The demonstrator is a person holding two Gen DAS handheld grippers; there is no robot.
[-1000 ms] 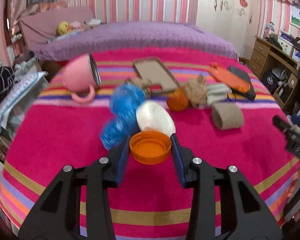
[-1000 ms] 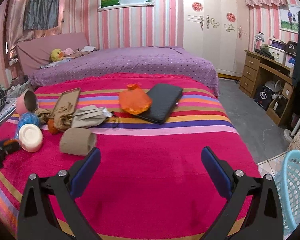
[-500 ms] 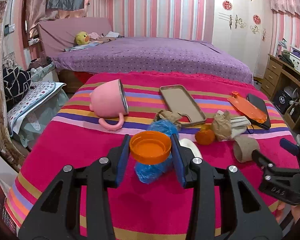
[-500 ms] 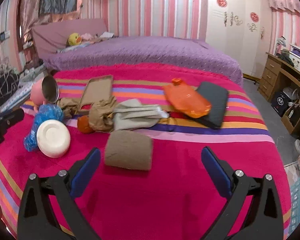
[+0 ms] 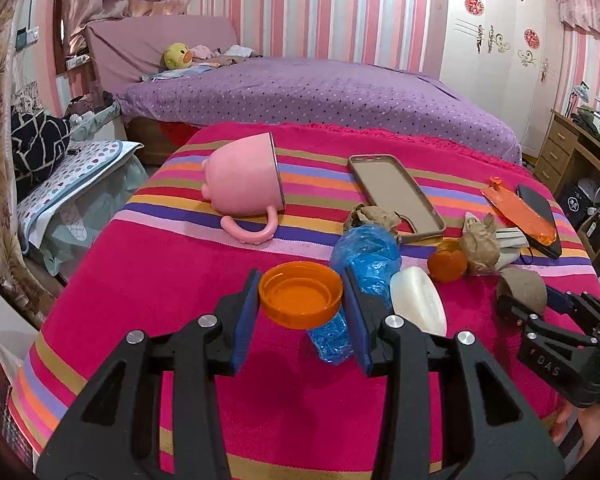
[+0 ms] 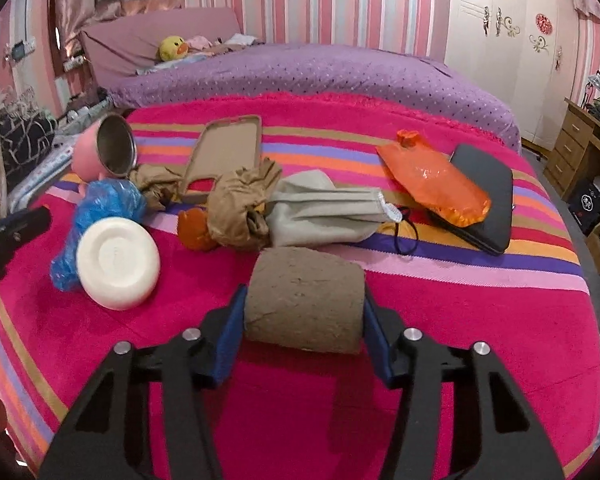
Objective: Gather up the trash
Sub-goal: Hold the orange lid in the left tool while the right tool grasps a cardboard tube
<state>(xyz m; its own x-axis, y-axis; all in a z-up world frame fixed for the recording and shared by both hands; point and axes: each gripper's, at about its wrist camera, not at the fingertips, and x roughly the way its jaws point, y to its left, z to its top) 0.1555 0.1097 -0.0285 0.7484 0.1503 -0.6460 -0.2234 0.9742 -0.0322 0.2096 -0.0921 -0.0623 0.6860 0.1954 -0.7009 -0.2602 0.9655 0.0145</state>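
My left gripper [image 5: 300, 312] is shut on an orange plastic lid [image 5: 301, 294] and holds it above the striped blanket [image 5: 180, 264]. My right gripper [image 6: 304, 320] has closed on a brown cardboard roll [image 6: 304, 300] lying on the blanket; it also shows in the left wrist view [image 5: 520, 288]. Other trash lies around: a blue plastic bag [image 6: 100, 208], a white lid [image 6: 118, 262], crumpled brown paper [image 6: 240, 208], a grey face mask [image 6: 324, 208], an orange bag [image 6: 432, 180] and a small orange piece [image 6: 194, 232].
A pink mug [image 5: 244, 184] lies on its side at the left. A tan phone case [image 5: 396, 192] and a black case [image 6: 484, 200] lie on the blanket. A purple bed [image 5: 320, 92] is behind. A wooden desk [image 6: 580, 140] stands at the right.
My right gripper moved forward to the cardboard roll and closed on it. My left gripper lifted and drew back a little with the orange lid.
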